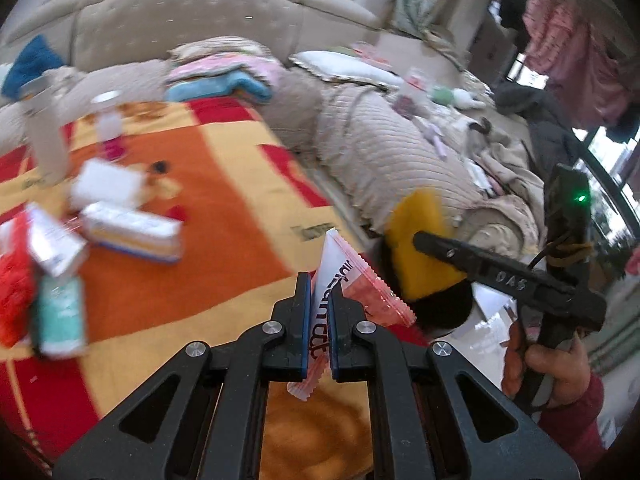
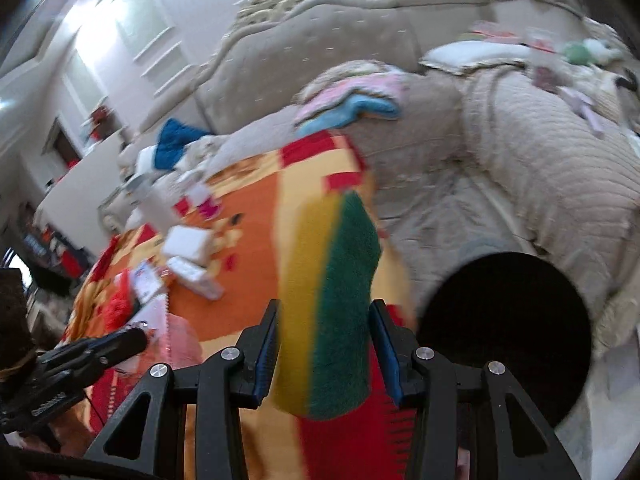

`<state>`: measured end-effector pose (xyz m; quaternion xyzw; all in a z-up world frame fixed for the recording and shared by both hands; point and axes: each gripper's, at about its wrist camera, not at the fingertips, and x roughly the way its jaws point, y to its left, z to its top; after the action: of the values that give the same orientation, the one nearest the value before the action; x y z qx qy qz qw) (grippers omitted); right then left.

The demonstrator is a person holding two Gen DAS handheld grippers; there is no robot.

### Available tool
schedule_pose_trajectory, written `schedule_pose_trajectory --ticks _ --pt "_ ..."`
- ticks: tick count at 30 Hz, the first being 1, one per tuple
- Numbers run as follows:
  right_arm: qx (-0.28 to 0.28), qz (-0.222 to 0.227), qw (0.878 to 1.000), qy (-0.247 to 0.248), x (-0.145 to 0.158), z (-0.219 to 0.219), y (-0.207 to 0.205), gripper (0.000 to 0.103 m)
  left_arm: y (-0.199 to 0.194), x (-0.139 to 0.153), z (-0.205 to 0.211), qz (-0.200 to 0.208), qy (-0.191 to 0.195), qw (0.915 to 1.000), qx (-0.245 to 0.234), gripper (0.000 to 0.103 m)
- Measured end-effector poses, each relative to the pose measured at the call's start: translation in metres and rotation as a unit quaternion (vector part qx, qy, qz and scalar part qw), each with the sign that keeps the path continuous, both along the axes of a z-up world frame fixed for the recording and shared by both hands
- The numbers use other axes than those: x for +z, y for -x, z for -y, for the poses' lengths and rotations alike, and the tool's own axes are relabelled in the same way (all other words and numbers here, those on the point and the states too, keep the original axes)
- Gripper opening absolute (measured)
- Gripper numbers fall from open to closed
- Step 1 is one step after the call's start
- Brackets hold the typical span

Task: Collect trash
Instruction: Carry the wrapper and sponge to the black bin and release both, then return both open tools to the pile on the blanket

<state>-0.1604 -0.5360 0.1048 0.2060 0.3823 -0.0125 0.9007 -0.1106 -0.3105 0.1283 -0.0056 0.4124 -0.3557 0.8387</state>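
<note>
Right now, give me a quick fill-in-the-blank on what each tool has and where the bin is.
1. The left tool is shut on a red and white ____.
2. The right tool holds a sponge that is yellow and ____.
3. In the right wrist view, the dark bin opening lies to the ____ of the sponge.
4. Several boxes lie on the orange, red and yellow ____.

Missing words: wrapper; green; right; blanket

Left gripper: holding a wrapper between its fingers, above the blanket.
Boxes: lying left of the wrapper, on the blanket.
Right gripper: gripping a sponge; an opening, possibly a bin, sitting just right.
Quilt: lying right of the blanket.
</note>
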Motion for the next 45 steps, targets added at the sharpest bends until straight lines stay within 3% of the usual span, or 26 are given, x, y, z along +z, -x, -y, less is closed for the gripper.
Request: schedule_pose_trajectory --ticks 7,13,16,17,19,20,21,26,37,45 --pt "-0.054 -0.028 0.998 -0.010 -0.023 0.059 0.013 0.042 -0.002 -0.006 0.081 -0.014 0.008 0.9991 -0.039 0.005" --pt "-0.094 -0.043 0.994 -0.022 -0.039 0.088 0.025 0.042 -0.004 -0.020 0.123 -0.035 0.014 0.9973 -0.063 0.005" --pt "-0.110 -0.054 0.992 -0.027 -0.046 0.097 0.032 0.055 -0.010 -0.029 0.132 -0.064 0.031 0.9955 -0.063 0.006" --pt "-0.111 -0.056 0.992 -0.028 -0.048 0.098 0.033 0.057 -0.011 -0.032 0.134 -0.070 0.030 0.9951 -0.063 0.010" --pt "-0.118 -0.063 0.991 -0.026 -0.051 0.100 0.036 0.057 -0.012 -0.038 0.136 -0.080 0.024 0.9948 -0.057 0.033" --pt "-0.120 -0.064 0.990 -0.024 -0.051 0.101 0.037 0.059 -0.012 -0.041 0.135 -0.084 0.025 0.9947 -0.054 0.052" --pt "-0.123 -0.064 0.990 -0.021 -0.051 0.102 0.038 0.060 -0.012 -0.044 0.132 -0.087 0.032 0.9945 -0.049 0.055" --pt "-0.126 -0.061 0.990 -0.013 -0.050 0.102 0.041 0.064 -0.010 -0.049 0.124 -0.076 0.012 0.9964 -0.035 0.055" --pt "-0.090 -0.070 0.993 0.002 -0.054 0.069 0.027 0.066 -0.003 -0.056 0.099 0.008 -0.072 0.9973 0.005 0.055" --pt "-0.060 -0.069 0.995 0.027 -0.051 0.036 0.016 0.073 -0.005 -0.058 0.071 0.020 -0.086 0.9957 0.030 0.055"
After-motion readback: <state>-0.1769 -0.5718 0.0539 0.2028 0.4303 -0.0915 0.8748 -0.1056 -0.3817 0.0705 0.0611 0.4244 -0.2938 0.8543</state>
